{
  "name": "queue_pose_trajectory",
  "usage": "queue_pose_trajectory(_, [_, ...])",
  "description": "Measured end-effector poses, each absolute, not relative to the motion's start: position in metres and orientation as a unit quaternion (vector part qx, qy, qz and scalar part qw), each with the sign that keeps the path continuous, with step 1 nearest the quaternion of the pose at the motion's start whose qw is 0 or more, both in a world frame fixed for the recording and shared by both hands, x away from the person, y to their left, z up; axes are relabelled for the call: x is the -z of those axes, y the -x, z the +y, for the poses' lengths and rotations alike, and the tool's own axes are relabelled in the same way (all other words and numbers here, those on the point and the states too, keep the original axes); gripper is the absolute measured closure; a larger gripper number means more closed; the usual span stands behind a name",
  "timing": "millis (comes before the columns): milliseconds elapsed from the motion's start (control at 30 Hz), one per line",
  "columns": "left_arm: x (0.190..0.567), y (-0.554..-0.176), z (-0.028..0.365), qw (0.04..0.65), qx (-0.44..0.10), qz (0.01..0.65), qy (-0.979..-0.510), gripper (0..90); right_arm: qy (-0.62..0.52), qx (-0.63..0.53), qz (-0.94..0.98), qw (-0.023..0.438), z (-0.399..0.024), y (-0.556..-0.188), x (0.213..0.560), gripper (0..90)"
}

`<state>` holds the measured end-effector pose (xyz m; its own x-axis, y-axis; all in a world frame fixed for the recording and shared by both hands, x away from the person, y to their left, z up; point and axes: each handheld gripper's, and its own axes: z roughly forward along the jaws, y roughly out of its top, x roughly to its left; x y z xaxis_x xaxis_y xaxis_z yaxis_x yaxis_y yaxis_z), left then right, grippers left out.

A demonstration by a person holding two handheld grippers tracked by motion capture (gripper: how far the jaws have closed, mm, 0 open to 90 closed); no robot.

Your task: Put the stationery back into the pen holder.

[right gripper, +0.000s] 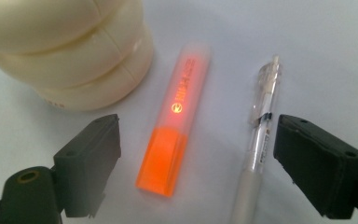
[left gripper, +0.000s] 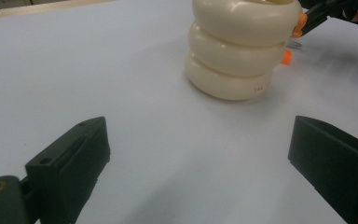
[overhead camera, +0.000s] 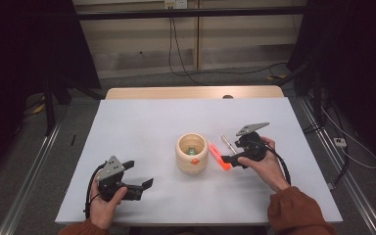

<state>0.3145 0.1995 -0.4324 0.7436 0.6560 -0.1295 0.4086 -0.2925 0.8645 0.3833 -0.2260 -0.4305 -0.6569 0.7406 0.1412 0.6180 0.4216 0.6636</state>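
A cream ribbed holder (overhead camera: 192, 154) stands at the middle of the white table (overhead camera: 142, 122), with small items inside it. Right of it lie an orange highlighter (overhead camera: 219, 156) and a clear pen (overhead camera: 227, 143). My right gripper (overhead camera: 232, 159) is open just above them; in the right gripper view the highlighter (right gripper: 175, 121) lies between the jaws and the pen (right gripper: 259, 135) lies near the right jaw, with the holder (right gripper: 70, 51) at the upper left. My left gripper (overhead camera: 139, 176) is open near the front left, with nothing in it, and faces the holder (left gripper: 240, 46).
The table's wooden far edge (overhead camera: 191, 92) borders a floor with cables. Metal rails run along both sides of the table. Dark curtains hang at the left and right.
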Motion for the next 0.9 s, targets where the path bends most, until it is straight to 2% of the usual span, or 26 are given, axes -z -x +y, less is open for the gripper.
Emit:
queue_pose_trajectory(133, [0.433, -0.315, 0.199, 0.493, -0.125, 0.335, -0.793, 5.0, -0.401, -0.329, 0.853, 0.055, -0.221, -0.382, 0.433, 15.9])
queue_pose_trajectory(300, [0.433, -0.315, 0.198, 0.49, -0.125, 0.335, -0.795, 5.1, -0.395, -0.295, 0.869, 0.049, -0.211, -0.381, 0.433, 18.6])
queue_pose_trajectory(367, [0.433, -0.315, 0.198, 0.49, -0.125, 0.336, -0.795, 5.1, -0.392, -0.286, 0.873, 0.041, -0.207, -0.383, 0.433, 16.6])
queue_pose_trajectory(500, [0.433, -0.315, 0.198, 0.49, -0.123, 0.336, -0.795, 5.1, -0.396, -0.259, 0.881, 0.025, -0.2, -0.388, 0.433, 27.0])
queue_pose_trajectory(567, [0.433, -0.315, 0.198, 0.49, -0.124, 0.335, -0.795, 5.1, -0.399, -0.243, 0.884, 0.024, -0.197, -0.391, 0.434, 29.3])
queue_pose_trajectory(633, [0.433, -0.315, 0.199, 0.49, -0.124, 0.335, -0.795, 5.0, -0.397, -0.235, 0.887, 0.022, -0.194, -0.394, 0.435, 38.0])
queue_pose_trajectory(900, [0.432, -0.315, 0.199, 0.491, -0.126, 0.333, -0.795, 5.1, -0.4, -0.211, 0.891, 0.028, -0.186, -0.399, 0.438, 52.7])
